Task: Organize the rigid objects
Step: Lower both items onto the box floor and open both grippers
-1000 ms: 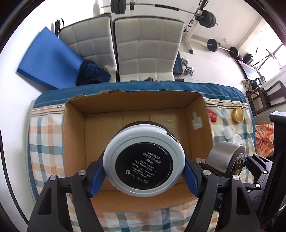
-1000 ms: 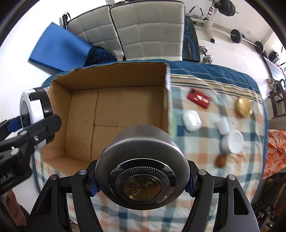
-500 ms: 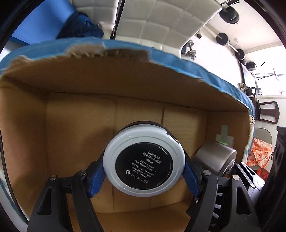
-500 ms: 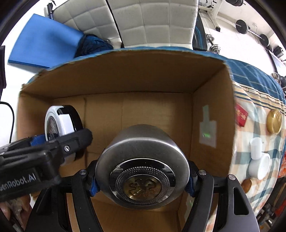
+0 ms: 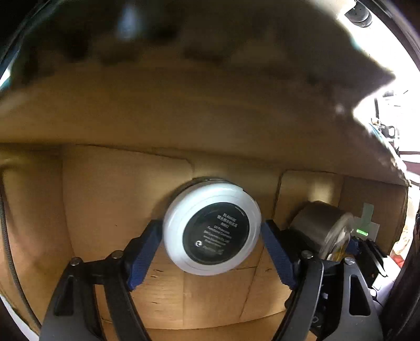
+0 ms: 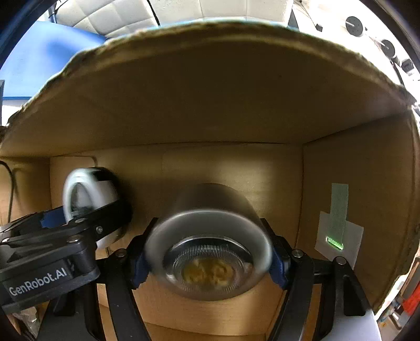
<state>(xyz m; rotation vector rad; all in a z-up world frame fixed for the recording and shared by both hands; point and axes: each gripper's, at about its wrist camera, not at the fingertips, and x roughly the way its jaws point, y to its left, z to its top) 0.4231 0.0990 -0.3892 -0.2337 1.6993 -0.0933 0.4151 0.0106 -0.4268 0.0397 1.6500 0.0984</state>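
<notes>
Both grippers are deep inside the brown cardboard box [image 5: 110, 188]. My left gripper [image 5: 210, 249] has opened; its blue pads [image 5: 143, 251] stand apart from the round white compact with a black label [image 5: 212, 228], which is tilted and blurred against the box floor. It also shows in the right wrist view [image 6: 86, 199]. My right gripper [image 6: 207, 251] holds the silver metal jar with a gold emblem [image 6: 210, 249] between its pads; the jar is motion-blurred, low over the box floor [image 6: 236, 168]. The jar shows at the right in the left wrist view [image 5: 320, 225].
The box's back wall [image 6: 210, 105] and right wall [image 6: 367, 183], which carries a taped label with a green light [image 6: 334, 242], close in around both grippers. White padded chairs [image 6: 210, 8] and a blue mat [image 6: 47, 57] lie beyond the box rim.
Both grippers moved further down into the box. The left jaws spread and the white compact slipped free and tilted. The silver jar dropped lower and looks blurred.
</notes>
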